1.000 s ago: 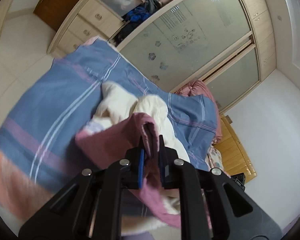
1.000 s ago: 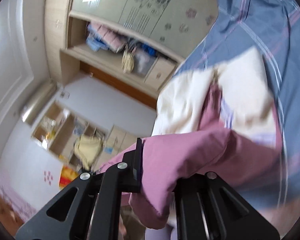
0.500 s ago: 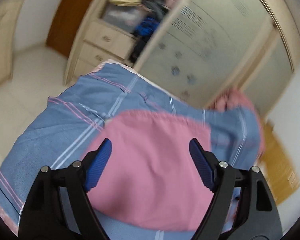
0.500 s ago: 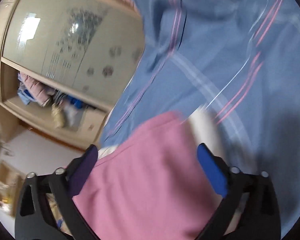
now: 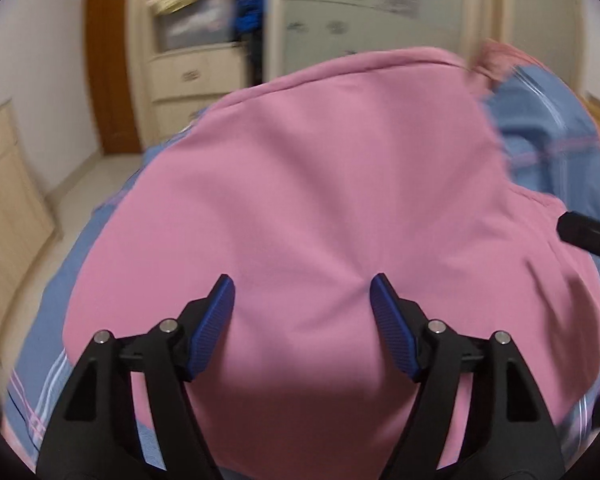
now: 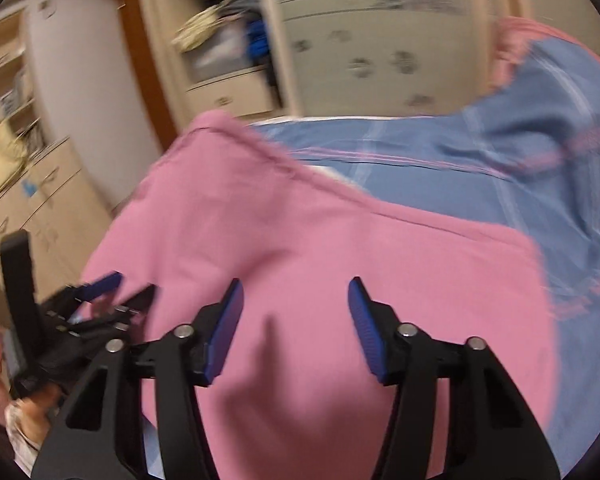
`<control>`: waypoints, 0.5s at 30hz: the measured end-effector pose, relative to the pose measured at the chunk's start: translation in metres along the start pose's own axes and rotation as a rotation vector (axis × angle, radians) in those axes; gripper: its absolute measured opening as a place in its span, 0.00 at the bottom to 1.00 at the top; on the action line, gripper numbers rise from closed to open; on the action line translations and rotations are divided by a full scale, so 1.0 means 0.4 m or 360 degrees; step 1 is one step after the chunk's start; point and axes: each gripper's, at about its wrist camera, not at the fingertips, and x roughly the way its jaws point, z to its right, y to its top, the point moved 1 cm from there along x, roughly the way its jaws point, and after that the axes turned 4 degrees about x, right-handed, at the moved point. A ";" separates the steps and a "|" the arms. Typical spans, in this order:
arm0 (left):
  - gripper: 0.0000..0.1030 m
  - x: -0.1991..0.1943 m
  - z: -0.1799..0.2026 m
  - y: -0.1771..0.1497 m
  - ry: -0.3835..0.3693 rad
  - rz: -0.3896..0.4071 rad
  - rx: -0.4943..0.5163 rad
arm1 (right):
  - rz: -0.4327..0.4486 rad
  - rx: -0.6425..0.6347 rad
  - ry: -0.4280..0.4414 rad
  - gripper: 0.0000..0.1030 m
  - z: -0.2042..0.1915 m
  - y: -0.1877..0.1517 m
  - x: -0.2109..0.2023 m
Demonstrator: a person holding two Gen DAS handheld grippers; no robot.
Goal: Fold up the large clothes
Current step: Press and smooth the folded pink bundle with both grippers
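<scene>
We are holding both the left gripper and right gripper wide apart, gripping nothing, over the pink garment lying on the blue striped bedspread; beyond, apparently a wardrobe, blurred.

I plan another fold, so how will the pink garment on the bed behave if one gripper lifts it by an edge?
The pink fabric garment will probably drape limply: it shows soft creases. It likely won't slide much on the blue striped bedsheet, cloth lying on cloth. Both grippers are open above it.
</scene>
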 end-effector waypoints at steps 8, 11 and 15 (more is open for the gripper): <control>0.71 0.020 -0.036 -0.018 0.0198 -0.0010 -0.0074 | -0.0204 -0.0113 -0.0248 0.42 -0.073 0.103 0.378; 0.71 0.011 -0.044 -0.019 0.0205 0.0001 -0.0018 | -0.0208 0.0006 -0.0234 0.43 -0.012 0.111 0.437; 0.71 0.025 -0.070 -0.024 0.0198 -0.0052 -0.0050 | -0.0175 -0.0070 -0.0266 0.44 -0.044 0.089 0.406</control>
